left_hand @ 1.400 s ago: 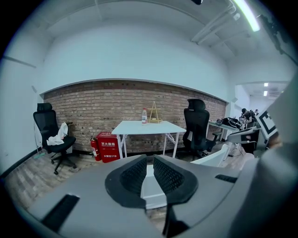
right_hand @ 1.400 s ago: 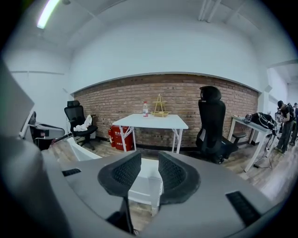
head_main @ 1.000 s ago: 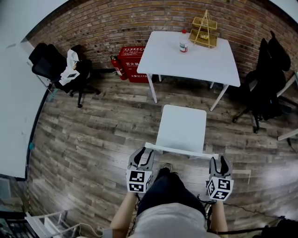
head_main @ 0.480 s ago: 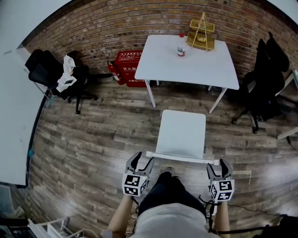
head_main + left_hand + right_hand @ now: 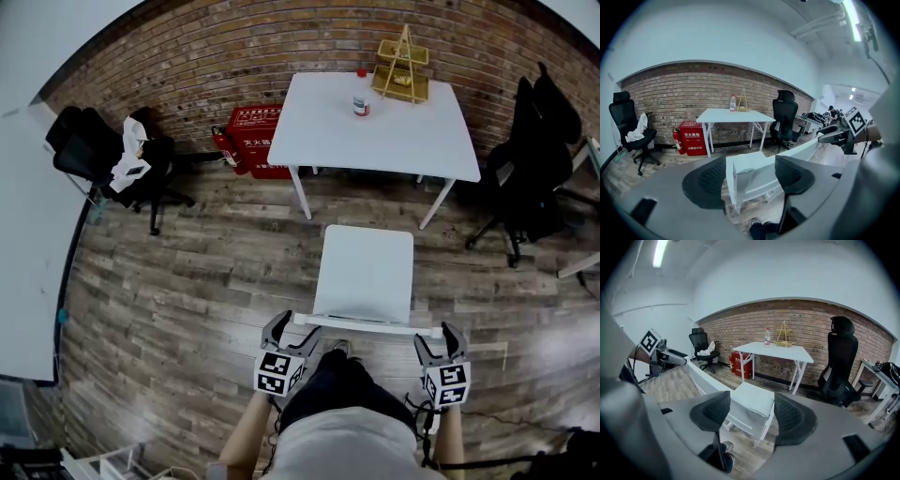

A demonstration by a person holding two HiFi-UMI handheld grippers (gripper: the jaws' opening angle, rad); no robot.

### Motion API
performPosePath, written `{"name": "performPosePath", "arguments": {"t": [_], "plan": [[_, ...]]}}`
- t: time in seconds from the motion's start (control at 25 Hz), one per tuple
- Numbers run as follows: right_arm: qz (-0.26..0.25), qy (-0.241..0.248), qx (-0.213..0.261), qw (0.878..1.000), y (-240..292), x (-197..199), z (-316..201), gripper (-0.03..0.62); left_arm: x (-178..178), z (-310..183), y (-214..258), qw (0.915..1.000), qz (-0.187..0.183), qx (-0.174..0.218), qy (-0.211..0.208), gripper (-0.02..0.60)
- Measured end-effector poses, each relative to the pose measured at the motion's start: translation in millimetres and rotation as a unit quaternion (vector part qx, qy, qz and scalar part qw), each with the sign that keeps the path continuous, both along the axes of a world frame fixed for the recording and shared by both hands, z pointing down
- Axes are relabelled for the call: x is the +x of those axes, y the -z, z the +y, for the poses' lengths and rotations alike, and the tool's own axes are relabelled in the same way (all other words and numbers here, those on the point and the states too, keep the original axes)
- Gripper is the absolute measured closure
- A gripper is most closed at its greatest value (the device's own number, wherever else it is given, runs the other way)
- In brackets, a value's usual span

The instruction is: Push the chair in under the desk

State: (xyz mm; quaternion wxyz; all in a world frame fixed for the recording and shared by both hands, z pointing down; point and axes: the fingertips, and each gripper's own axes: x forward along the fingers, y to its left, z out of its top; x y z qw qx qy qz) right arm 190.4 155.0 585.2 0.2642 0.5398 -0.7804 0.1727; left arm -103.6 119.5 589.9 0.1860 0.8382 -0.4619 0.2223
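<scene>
The white chair [image 5: 366,267] stands on the wood floor just short of the white desk [image 5: 375,122], its seat towards the desk and its backrest rail [image 5: 366,325] towards me. My left gripper [image 5: 287,325] is at the rail's left end. Its jaws have just been opening and stand wide, and the rail's end [image 5: 740,176] lies between the pads without being pressed. My right gripper [image 5: 439,337] is at the rail's right end; it too has just been opening, with the chair's corner [image 5: 752,404] between its spread pads. On the desk stand a bottle [image 5: 360,97] and a yellow rack [image 5: 403,66].
Black office chairs stand at the left [image 5: 103,155] and the right [image 5: 534,159]. A red fire-extinguisher box [image 5: 251,131] sits by the brick wall beside the desk's left legs. A white surface [image 5: 23,234] runs along the far left. My legs are right behind the chair.
Both grippers' jaws have spread wider at the ends of the backrest rail and both hands have sunk a little. The chair has kept its place before the desk.
</scene>
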Motion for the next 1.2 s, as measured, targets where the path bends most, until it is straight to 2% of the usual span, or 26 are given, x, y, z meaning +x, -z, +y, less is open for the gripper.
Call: {"name": "performPosePath", "arguments": {"t": [0.2,0.32,0.44,0.56,0.68,0.84,1.2], "plan": [[-0.03,-0.006,-0.011,0.999,-4.0,2.8,1.2,0.298,3.3,-2.9,-12.9,0.9998,-0.002,-0.018,-0.012,0.261],[-0.043,0.022,-0.019,0.999,-4.2,-4.5,3.0,0.28,4.7,-4.0,-13.8,0.9996,0.007,-0.022,-0.018,0.261],[-0.032,0.041,-0.026,0.998,-8.8,-3.9,5.1,0.263,6.5,-4.4,-15.6,0.9993,0.015,-0.026,-0.024,0.261],[-0.029,0.038,-0.045,0.998,-18.5,-0.6,7.3,0.263,7.9,-4.6,-16.7,0.9989,0.02,-0.027,-0.033,0.261],[-0.032,0.028,-0.042,0.998,-21.2,-1.6,2.2,0.263,8.9,-4.4,-17.4,0.9983,0.024,-0.033,-0.041,0.261],[-0.023,0.023,-0.04,0.999,-24.2,-2.6,-0.1,0.263,13.1,0.5,-23.8,0.9976,0.0,-0.039,-0.058,0.259],[-0.025,0.023,-0.031,0.999,-24.3,-1.4,-2.4,0.263,15.1,-3.6,-25.8,0.9992,0.006,-0.032,-0.026,0.259]]}}
